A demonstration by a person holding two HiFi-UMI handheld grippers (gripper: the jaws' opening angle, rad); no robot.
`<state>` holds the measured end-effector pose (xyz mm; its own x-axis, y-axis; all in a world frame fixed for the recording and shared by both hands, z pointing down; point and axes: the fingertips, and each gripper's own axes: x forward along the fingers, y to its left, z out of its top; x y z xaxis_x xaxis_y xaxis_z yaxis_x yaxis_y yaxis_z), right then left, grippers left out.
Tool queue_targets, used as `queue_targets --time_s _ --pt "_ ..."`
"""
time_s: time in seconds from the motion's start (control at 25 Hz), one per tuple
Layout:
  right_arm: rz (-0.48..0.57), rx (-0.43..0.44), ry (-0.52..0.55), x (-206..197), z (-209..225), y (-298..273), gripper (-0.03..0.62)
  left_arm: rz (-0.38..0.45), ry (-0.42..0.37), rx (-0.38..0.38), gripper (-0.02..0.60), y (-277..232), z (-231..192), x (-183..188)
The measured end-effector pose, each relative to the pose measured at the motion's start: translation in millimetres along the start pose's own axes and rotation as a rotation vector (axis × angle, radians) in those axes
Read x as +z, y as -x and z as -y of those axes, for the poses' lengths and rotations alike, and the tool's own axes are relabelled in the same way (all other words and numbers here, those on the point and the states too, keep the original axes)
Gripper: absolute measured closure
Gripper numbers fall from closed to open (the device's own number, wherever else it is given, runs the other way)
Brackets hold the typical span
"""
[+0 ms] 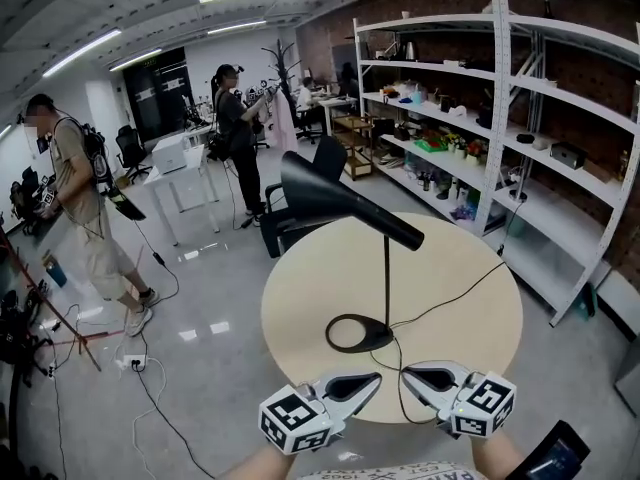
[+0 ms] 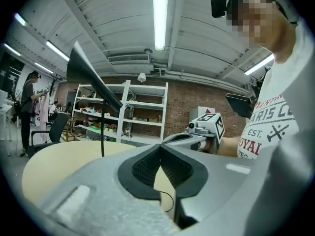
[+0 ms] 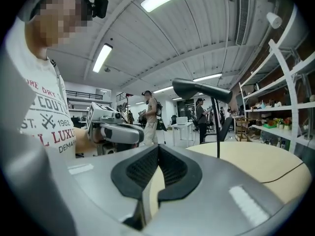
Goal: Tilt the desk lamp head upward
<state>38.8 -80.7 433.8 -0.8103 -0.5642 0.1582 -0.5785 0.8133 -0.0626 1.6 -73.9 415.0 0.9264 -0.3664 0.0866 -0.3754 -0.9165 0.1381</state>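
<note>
A black desk lamp stands on the round beige table [image 1: 470,308]. Its ring base [image 1: 358,333] rests near the front, a thin stem [image 1: 387,278] rises from it, and the cone head [image 1: 335,196] points up and to the left. The lamp head [image 2: 91,77] also shows in the left gripper view, and the lamp head [image 3: 199,89] in the right gripper view. My left gripper [image 1: 377,377] and right gripper [image 1: 405,373] sit at the table's front edge, tips facing each other, both shut and empty, short of the base.
A black cord [image 1: 455,293] runs from the lamp base across the table to the right. White metal shelves [image 1: 500,118] with small items stand at the right. A black chair [image 1: 300,218] is behind the table. Two people [image 1: 235,133] stand at the back left.
</note>
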Motion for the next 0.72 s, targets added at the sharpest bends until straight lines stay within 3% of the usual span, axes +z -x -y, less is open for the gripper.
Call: queue_targets --time_s 0.16,0.4,0.72 --pt "0.016 0.013 -0.003 9.5 -49.8 1.4 0.595 -0.013 0.031 -0.019 0.58 29.6 30.1 -3.1" --pt "0.047 -0.009 0.0 8.7 -114.9 9.5 0.595 -0.014 0.006 -0.011 0.58 79.6 68.0 -13.7" --pt "0.023 -0.017 0.0 1.9 -164.8 15.8 0.595 -0.002 0.016 -0.029 0.58 110.0 99.8 -18.0"
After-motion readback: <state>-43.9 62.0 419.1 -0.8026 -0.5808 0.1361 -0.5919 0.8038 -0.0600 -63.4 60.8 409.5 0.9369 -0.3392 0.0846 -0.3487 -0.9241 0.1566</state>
